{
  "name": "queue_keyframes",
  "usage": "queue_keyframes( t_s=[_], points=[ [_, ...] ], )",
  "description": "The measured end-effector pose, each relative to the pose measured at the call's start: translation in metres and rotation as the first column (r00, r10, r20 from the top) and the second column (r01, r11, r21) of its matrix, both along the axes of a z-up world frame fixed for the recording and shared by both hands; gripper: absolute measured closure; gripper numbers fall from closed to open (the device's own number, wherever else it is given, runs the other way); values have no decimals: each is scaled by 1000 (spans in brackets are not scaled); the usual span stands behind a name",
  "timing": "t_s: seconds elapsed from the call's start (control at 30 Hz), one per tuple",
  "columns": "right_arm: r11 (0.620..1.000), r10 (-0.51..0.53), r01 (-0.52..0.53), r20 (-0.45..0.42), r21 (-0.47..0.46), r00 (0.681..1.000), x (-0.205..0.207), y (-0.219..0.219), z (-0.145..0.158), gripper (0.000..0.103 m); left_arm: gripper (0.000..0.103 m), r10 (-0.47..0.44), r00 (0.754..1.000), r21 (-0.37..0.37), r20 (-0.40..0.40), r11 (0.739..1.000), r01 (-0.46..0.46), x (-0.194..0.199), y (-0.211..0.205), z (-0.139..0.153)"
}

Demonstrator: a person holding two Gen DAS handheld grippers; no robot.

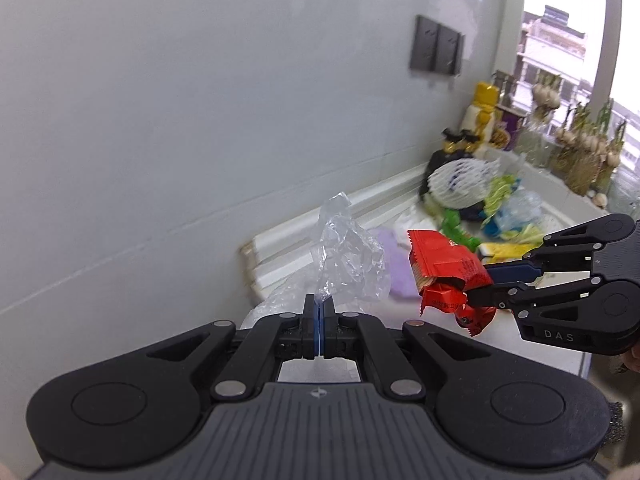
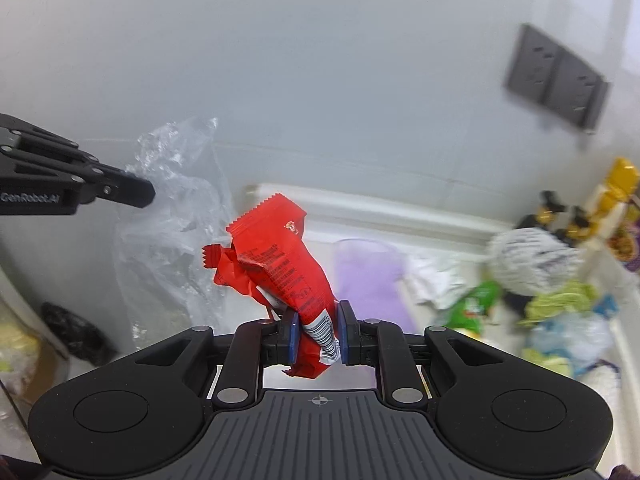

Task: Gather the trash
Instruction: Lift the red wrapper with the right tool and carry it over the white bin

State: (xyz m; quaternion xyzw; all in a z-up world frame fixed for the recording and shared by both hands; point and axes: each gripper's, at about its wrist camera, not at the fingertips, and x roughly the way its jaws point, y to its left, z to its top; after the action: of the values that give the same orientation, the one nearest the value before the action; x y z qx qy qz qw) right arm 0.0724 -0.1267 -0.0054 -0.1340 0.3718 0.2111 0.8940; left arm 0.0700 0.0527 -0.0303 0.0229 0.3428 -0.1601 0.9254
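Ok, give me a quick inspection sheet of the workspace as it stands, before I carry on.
Surface: white counter against a white tiled wall.
Job's things: red wrapper and clear plastic film, both lifted.
Clutter: purple cloth, green packet, white foam net, more wrappers behind.
Grippers: left gripper shut on the clear plastic film; right gripper shut on the red wrapper.
Cables: nothing seen.
Surroundings: dark wall sockets, window with garlic bunches.

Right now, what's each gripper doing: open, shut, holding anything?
Left gripper: shut on the clear plastic bag.
Right gripper: shut on the red snack wrapper.
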Motion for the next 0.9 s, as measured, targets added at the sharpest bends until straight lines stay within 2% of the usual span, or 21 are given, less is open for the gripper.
queue_keyframes(
  t_s=[0.2, 0.4, 0.5, 0.63, 0.73, 0.9],
  points=[
    [1000, 30, -30, -102, 2, 994, 12, 45, -28, 86, 103, 66, 994, 30, -85, 998, -64, 4, 28, -32],
    [1000, 11, -6, -224, 25, 975, 24, 90, -64, 84, 103, 124, 974, 41, -189, 992, -118, 12, 55, -77],
    [1000, 14, -14, -233, 2, 972, 26, 117, -78, 84, 103, 149, 958, 36, -245, 989, -144, 16, 66, -103],
    [993, 52, -72, -194, -96, 980, 26, 153, -93, 84, 103, 172, 940, 17, -296, 984, -175, 23, 80, -132],
    [977, 88, -116, -152, -181, 984, 30, 175, -110, 90, 103, 194, 924, -6, -328, 978, -208, 27, 93, -153],
    [964, 124, -165, -200, -206, 972, 45, 198, -148, 92, 103, 223, 894, -13, -388, 969, -247, 39, 104, -192]
  ],
)
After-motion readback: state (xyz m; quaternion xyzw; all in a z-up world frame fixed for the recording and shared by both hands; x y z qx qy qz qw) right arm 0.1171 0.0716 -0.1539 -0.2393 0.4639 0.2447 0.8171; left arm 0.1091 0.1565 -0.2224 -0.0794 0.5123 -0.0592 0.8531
